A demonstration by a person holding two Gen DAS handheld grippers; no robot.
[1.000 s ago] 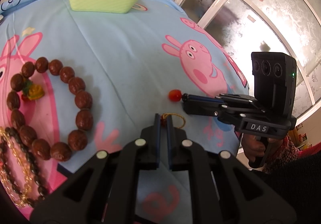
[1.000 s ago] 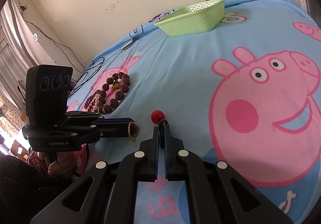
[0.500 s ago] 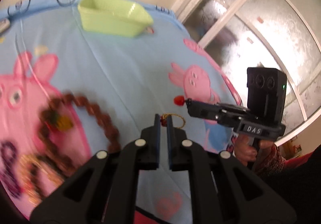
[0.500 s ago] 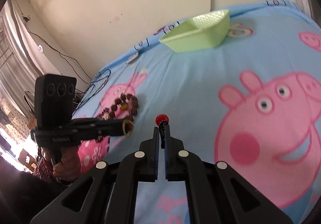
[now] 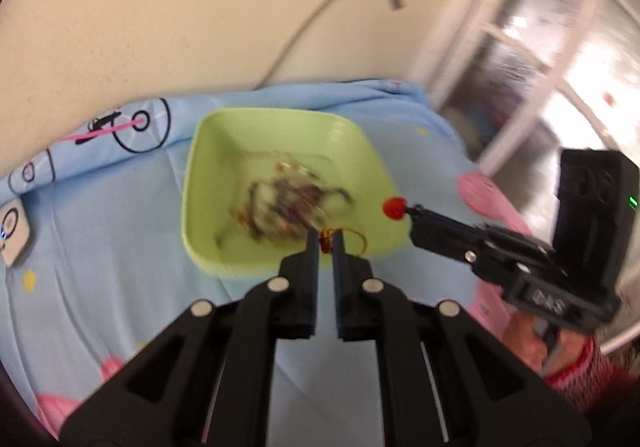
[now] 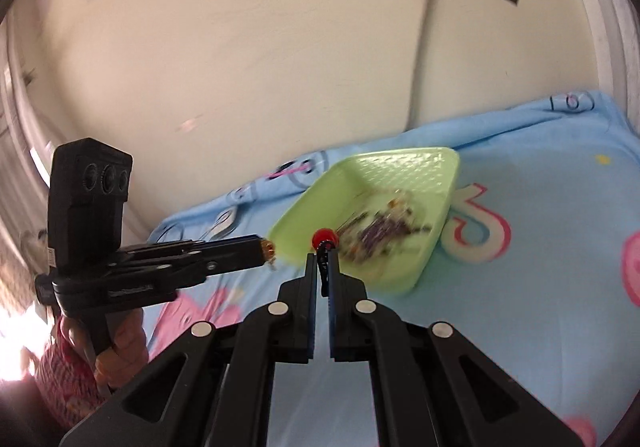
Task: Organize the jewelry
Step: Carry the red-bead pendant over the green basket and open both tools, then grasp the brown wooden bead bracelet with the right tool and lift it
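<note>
Jewelry tangle (image 5: 280, 203) in ridged green tray (image 5: 208, 151); red-beaded cord (image 6: 323, 243) pinched in right gripper (image 6: 322, 267).

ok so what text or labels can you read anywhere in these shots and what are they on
"DAS" (blurred, only just legible): white lettering on the body of the right gripper, seen from the left wrist view.
Small white label on the body of the left gripper, seen from the right wrist view: too blurred to read.
Pink looping print on the blue bedsheet beside the green tray: reads as no clear word.
Nothing else is legible.
</note>
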